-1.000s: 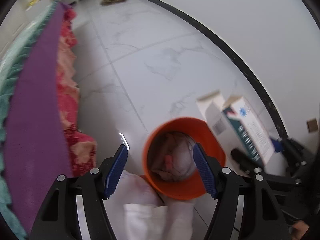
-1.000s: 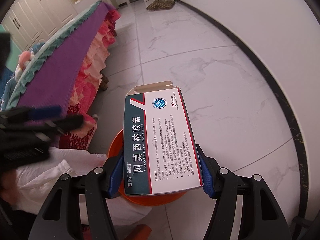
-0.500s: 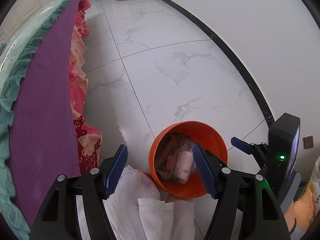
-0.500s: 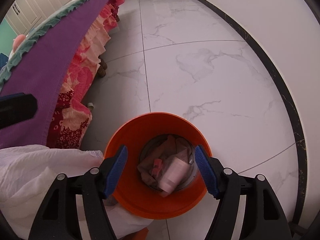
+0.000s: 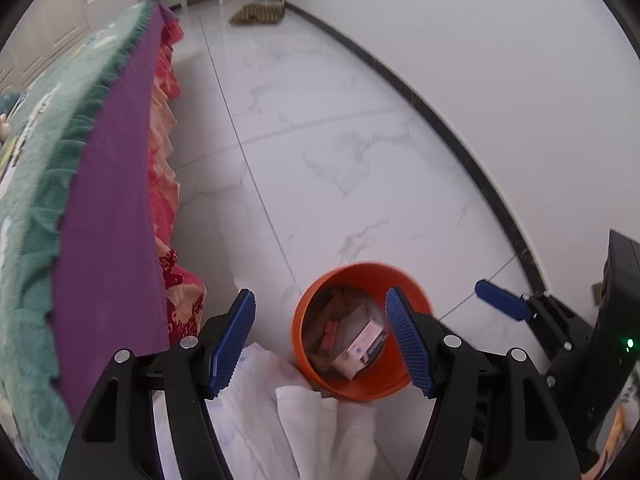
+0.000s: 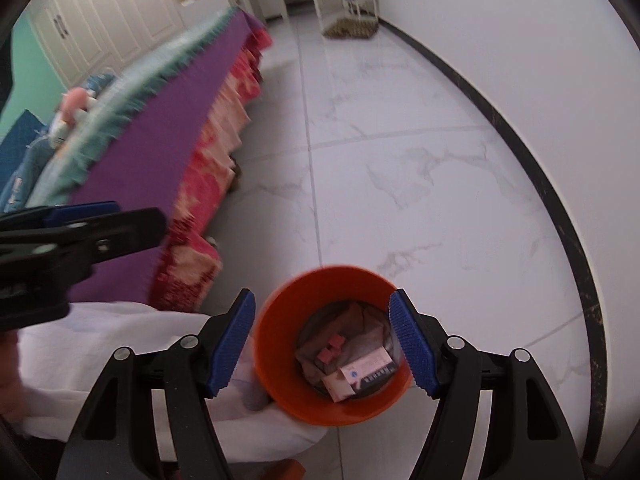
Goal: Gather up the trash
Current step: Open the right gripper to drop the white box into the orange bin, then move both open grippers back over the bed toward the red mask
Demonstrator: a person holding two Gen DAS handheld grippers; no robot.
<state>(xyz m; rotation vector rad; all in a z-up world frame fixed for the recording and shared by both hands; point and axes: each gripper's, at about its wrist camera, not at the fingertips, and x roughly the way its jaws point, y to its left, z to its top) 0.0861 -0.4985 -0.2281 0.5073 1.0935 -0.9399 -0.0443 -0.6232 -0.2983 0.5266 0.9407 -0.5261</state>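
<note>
- Medicine box (image 6: 362, 374) lies in the orange bin (image 6: 276, 364), at 6 o'clock; drop looks done.
- Right gripper (image 6: 322, 344) and left gripper (image 5: 320, 340): jaws apart, empty.
- Next: seek remaining trash.

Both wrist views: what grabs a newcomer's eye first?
The orange bin on the white marble floor, sitting low in the right wrist view between the blue pads of the open right tool, with a medicine box lying inside on other trash. Next, the purple cover draped along the left, over a red floral skirt.
</note>
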